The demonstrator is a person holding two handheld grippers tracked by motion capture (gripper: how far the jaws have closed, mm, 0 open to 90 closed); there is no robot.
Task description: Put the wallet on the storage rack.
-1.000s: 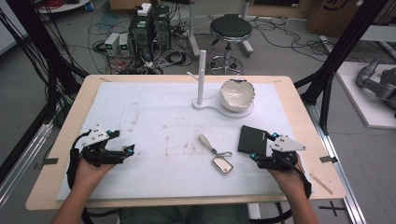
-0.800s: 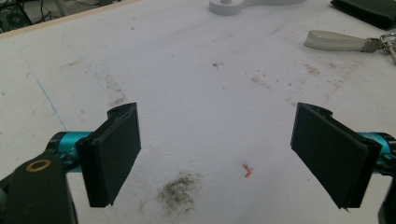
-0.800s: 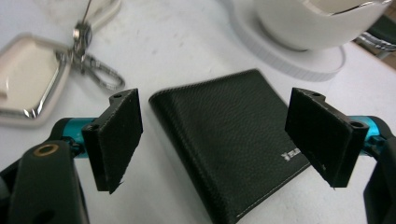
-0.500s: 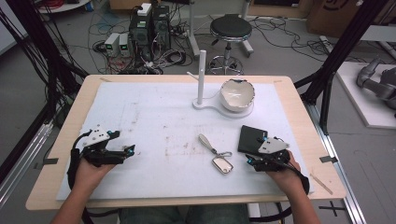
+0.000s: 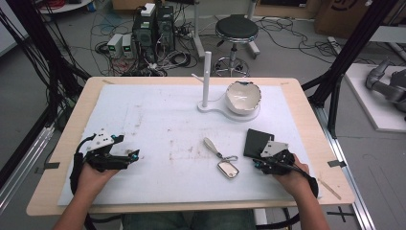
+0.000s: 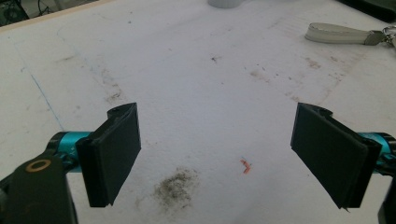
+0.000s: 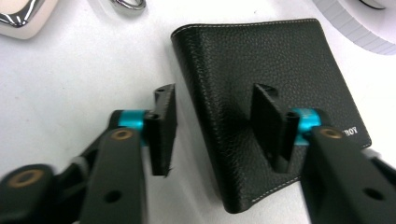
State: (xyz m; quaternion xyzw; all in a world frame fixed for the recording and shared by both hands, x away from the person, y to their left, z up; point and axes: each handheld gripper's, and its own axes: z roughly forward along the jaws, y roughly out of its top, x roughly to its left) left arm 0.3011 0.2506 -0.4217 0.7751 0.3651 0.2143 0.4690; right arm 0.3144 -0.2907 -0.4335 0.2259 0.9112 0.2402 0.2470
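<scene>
Reaching over the black wallet (image 7: pixel 275 93) near the desk's (image 5: pixel 182 191) right side, the right tool (image 7: pixel 212 123) is open, one jaw above the leather, one beside its folded edge. It looks soft, flat, light; grab that edge. The left tool (image 6: pixel 215 154) is open, holding nothing.

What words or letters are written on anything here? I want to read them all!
"BOY": stamped in small pale letters at a corner of the black leather wallet, beside the right gripper; the jaw hides whatever comes before it.
The boxes on the floor behind the table are too small and blurred to read.
Nothing readable on the key fob or the white bowl.
</scene>
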